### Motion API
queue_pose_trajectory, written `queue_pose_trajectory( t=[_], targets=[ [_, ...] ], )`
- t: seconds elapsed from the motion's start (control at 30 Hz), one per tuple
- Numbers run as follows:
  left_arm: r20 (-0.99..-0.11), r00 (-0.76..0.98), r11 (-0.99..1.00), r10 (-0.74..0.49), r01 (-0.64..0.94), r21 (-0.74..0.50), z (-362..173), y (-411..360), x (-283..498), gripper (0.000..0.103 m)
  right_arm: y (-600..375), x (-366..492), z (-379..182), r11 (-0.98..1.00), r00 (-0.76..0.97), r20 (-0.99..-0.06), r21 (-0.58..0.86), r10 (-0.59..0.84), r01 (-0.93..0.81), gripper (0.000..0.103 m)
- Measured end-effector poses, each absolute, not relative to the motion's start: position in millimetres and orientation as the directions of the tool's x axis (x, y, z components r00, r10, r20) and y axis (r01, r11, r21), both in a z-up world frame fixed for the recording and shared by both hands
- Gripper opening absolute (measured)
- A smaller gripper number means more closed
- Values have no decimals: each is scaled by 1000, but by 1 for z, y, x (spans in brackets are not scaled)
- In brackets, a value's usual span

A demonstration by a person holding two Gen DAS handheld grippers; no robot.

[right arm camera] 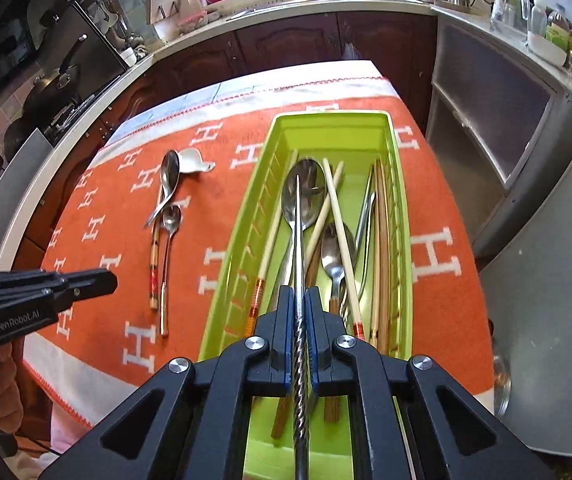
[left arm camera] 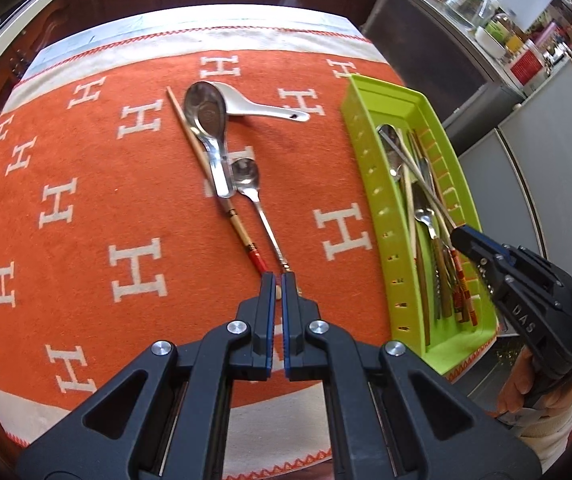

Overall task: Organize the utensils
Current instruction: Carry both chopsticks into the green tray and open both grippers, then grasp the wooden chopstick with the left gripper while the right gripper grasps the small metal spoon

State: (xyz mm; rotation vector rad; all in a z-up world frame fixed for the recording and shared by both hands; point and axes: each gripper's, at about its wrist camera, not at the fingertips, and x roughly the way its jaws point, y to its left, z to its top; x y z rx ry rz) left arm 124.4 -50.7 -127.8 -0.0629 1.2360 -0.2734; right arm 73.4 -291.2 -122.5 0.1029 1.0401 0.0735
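A green utensil tray (left arm camera: 370, 160) (right arm camera: 366, 128) at the table's right holds several spoons and chopsticks. My right gripper (right arm camera: 299, 300) (left arm camera: 460, 238) is shut on a metal chopstick (right arm camera: 298, 224) with a twisted handle and holds it over the tray, pointing along it. On the orange cloth lie a wooden chopstick (left arm camera: 205, 168) (right arm camera: 153, 264), a large steel spoon (left arm camera: 207, 120) (right arm camera: 167, 180), a small steel spoon (left arm camera: 253, 196) (right arm camera: 169, 240) and a white ceramic spoon (left arm camera: 261, 106) (right arm camera: 195, 162). My left gripper (left arm camera: 277, 282) (right arm camera: 101, 280) hovers nearly shut and empty above the wooden chopstick's and small spoon's handle ends.
The orange cloth with white H marks (left arm camera: 85, 200) covers the table. A kitchen counter (right arm camera: 286, 4) with dark cabinets runs behind. Grey cabinets (right arm camera: 526, 160) with jars on top stand to the right, close to the tray.
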Motion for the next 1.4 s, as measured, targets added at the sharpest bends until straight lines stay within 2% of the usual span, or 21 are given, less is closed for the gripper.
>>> queue_pose_trajectory(
  t=[0.13, 0.3, 0.73, 0.87, 0.93, 1.03, 1.4],
  targets=[
    [-923, 303, 969, -238, 140, -204, -131, -39, 128, 1, -289, 88, -117, 995, 514, -853, 100, 88, -5, 6],
    [-924, 305, 972, -233, 106, -210, -135, -25, 133, 0, -285, 104, -113, 993, 504, -859, 115, 88, 22, 16],
    [-926, 291, 970, -242, 73, -231, -146, -13, 140, 1, -237, 95, -91, 978, 529, -823, 183, 209, -101, 16],
    [-927, 283, 970, -245, 64, -236, -151, -14, 144, 11, -225, 90, -89, 966, 532, -807, 229, 257, -118, 16],
    [-926, 286, 969, -245, 61, -238, -153, -16, 146, 20, -221, 89, -90, 962, 533, -801, 243, 272, -125, 16],
    [-923, 297, 969, -245, 52, -241, -155, -18, 151, 26, -217, 87, -93, 957, 530, -798, 260, 288, -128, 16],
    [-934, 313, 984, -171, 4, -178, -178, -34, 181, 26, -222, 89, -113, 946, 509, -800, 307, 318, -107, 16]
  ],
)
